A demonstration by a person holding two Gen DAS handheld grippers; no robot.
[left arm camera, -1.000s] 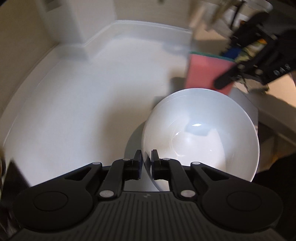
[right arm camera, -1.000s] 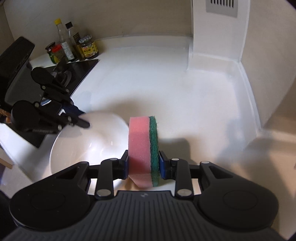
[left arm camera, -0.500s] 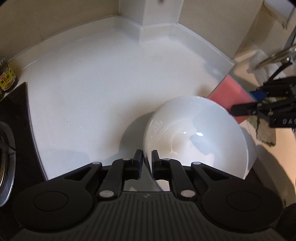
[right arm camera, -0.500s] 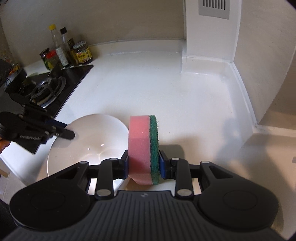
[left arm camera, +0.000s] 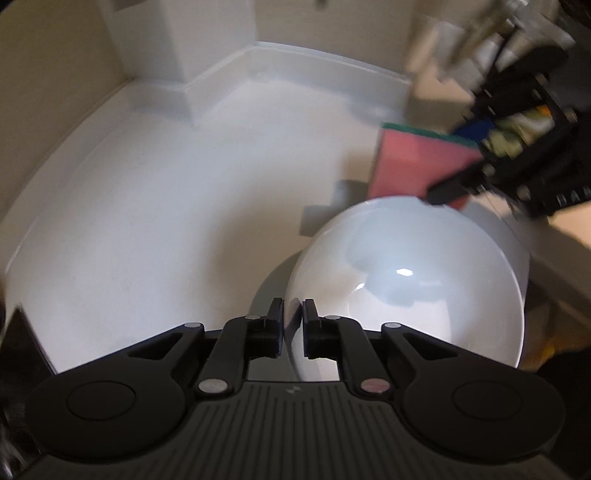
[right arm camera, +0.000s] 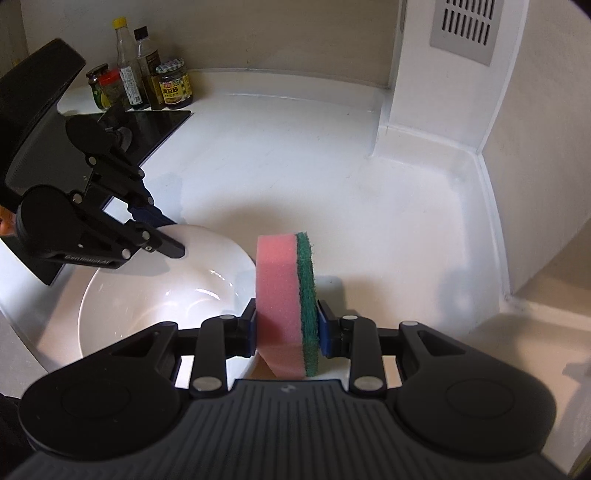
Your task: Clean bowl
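Note:
A white bowl (left arm camera: 413, 280) is held above the white counter (left arm camera: 184, 206). My left gripper (left arm camera: 293, 325) is shut on the bowl's near rim; it also shows in the right wrist view (right arm camera: 162, 236) at the bowl's (right arm camera: 159, 299) far left rim. My right gripper (right arm camera: 287, 326) is shut on a pink sponge with a green scrub side (right arm camera: 286, 299), standing on edge just right of the bowl. In the left wrist view the sponge (left arm camera: 417, 166) sits beyond the bowl's far rim.
A black glass stove (right arm camera: 122, 144) lies at the left with several sauce bottles and jars (right arm camera: 147, 85) behind it. A white pillar with a grey vent (right arm camera: 461, 29) stands at the back right corner. A counter step drops at the right (right arm camera: 535, 314).
The left gripper has swung with the bowl, so its view turned back toward the corner. The sponge now stands nearer the bowl's rim. Both grips are unchanged.

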